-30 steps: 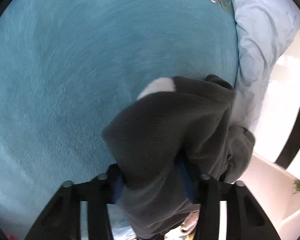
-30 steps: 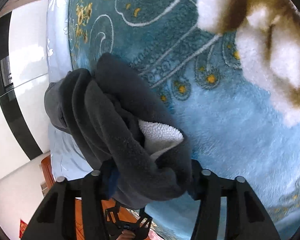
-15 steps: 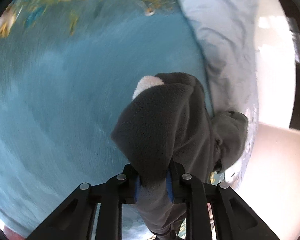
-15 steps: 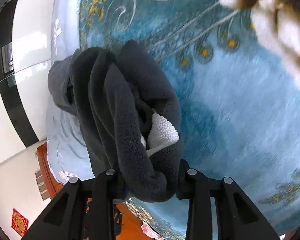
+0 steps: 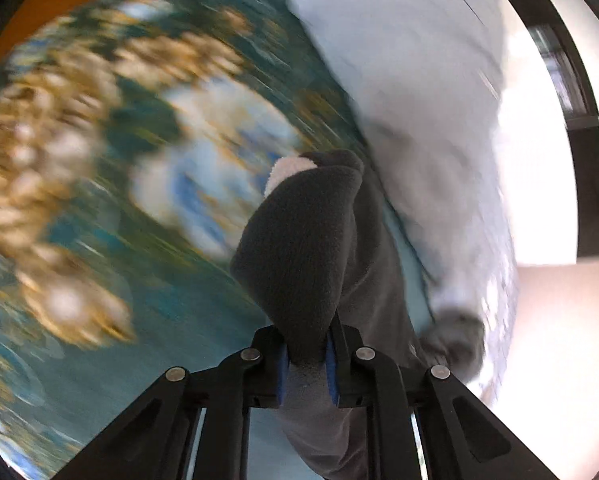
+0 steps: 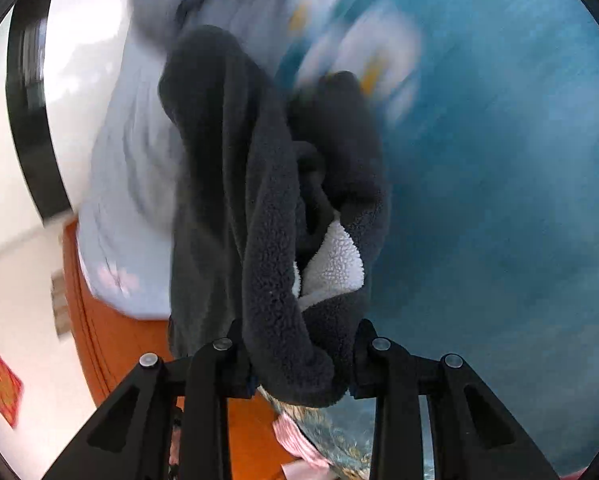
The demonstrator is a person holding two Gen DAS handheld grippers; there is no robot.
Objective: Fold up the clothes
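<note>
A: Teal floral blanket [image 5: 99, 208] on a bed, pale sheet [image 5: 427, 92] along its edge, all blurred. Tools?

B: Left tool [image 5: 306, 364] is closing, pads pinching the dark fleece garment [image 5: 299, 248]. Right tool [image 6: 299, 364] clamps a thicker bunch [image 6: 259, 208], white lining showing.

A: Garment's off the bed?

B: Hanging between both. Risk: the thick roll slips from the right grip, or folds uneven.

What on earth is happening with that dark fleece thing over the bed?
A person is holding a handheld gripper in each hand, and both grip the same dark grey fleece garment. The left gripper is closing tighter on a thin fold; the right gripper clamps a thick bunch showing white lining. The garment hangs above a teal patterned blanket, not yet laid flat for folding.
</note>
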